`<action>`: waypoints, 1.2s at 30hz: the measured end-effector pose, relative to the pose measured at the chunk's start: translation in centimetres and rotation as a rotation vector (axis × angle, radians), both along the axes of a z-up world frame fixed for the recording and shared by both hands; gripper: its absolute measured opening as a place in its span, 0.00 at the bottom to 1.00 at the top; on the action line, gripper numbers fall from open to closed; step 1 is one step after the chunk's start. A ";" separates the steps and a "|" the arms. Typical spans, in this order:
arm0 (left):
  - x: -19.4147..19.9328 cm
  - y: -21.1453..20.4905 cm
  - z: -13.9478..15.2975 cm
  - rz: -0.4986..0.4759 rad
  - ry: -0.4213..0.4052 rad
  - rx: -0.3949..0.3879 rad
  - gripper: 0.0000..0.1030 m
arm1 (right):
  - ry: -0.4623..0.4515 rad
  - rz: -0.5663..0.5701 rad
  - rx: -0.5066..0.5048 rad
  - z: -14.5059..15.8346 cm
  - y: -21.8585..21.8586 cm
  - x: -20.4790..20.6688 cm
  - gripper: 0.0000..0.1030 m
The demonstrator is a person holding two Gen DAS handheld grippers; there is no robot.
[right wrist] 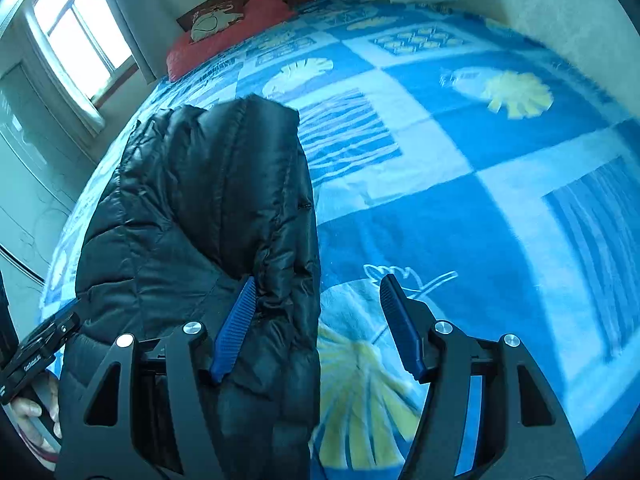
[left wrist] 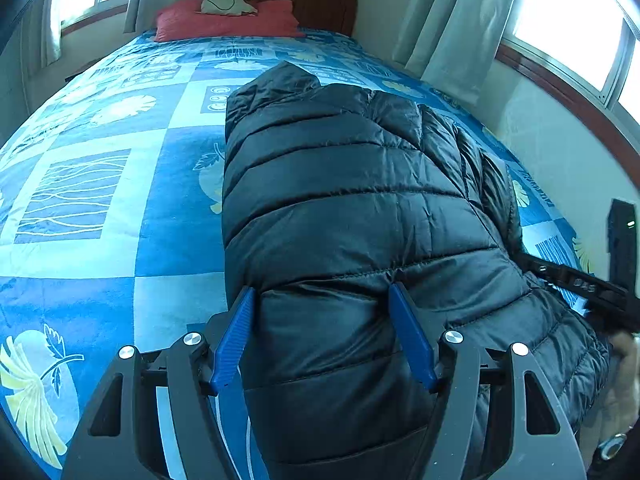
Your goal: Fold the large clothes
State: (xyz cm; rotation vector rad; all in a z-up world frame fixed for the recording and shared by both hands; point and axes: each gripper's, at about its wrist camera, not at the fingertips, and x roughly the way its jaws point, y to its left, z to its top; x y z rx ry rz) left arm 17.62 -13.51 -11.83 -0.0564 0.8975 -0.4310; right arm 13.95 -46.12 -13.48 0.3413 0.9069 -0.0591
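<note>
From the left wrist camera we see our left tool (left wrist: 322, 294) with its blue pads set wide on either side of the near end of a black quilted puffer jacket (left wrist: 352, 200), which lies folded lengthwise on a bed (left wrist: 100, 208) covered in a blue patterned blanket, a red pillow (left wrist: 224, 20) at the far headboard. We cannot tell whether those pads press the padding. From the right wrist camera we see our right tool (right wrist: 316, 286) spread wide, its left pad against the jacket's (right wrist: 200, 220) right edge and its right pad over bare blanket, clamping nothing.
</note>
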 end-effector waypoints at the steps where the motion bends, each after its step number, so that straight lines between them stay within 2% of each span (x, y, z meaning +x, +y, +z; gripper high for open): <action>1: 0.0 0.0 0.1 0.002 -0.002 0.002 0.65 | -0.013 -0.005 -0.040 1.2 0.4 -0.5 0.60; 5: -0.6 0.2 1.3 0.008 -0.033 0.006 0.65 | -0.085 -0.022 -0.118 5.8 2.4 -1.4 0.60; 8: -0.8 0.1 2.8 0.012 -0.075 0.003 0.65 | -0.150 -0.016 -0.110 8.7 4.2 -1.5 0.59; 9: -0.7 0.0 3.1 0.011 -0.080 -0.006 0.65 | -0.175 -0.004 -0.096 9.5 5.1 -1.1 0.53; 11: 0.0 -0.3 3.7 0.010 -0.081 -0.020 0.65 | -0.196 0.027 -0.069 10.1 6.3 0.1 0.52; 15: 1.5 -0.9 3.8 0.022 -0.064 -0.042 0.65 | -0.152 0.053 -0.076 8.0 7.6 3.9 0.50; 18: 2.6 -0.9 3.4 0.035 -0.042 -0.065 0.65 | -0.104 0.022 -0.084 6.1 7.0 5.4 0.49; 21: 3.6 -1.1 2.7 0.040 -0.013 -0.091 0.65 | -0.075 0.004 -0.084 4.4 5.9 5.9 0.49; 26: 4.3 -2.2 2.0 0.037 -0.032 -0.069 0.70 | -0.070 -0.004 -0.098 2.3 4.5 6.3 0.49; 30: 4.5 -2.7 1.9 0.033 -0.047 -0.040 0.70 | -0.137 0.003 -0.134 3.8 5.1 5.2 0.49; 33: 4.7 -2.2 2.5 0.043 -0.056 -0.070 0.70 | -0.196 0.043 -0.141 5.7 5.8 5.2 0.49; 36: 5.6 -2.4 2.4 0.051 -0.036 -0.089 0.70 | -0.188 0.113 -0.141 5.4 6.6 6.6 0.49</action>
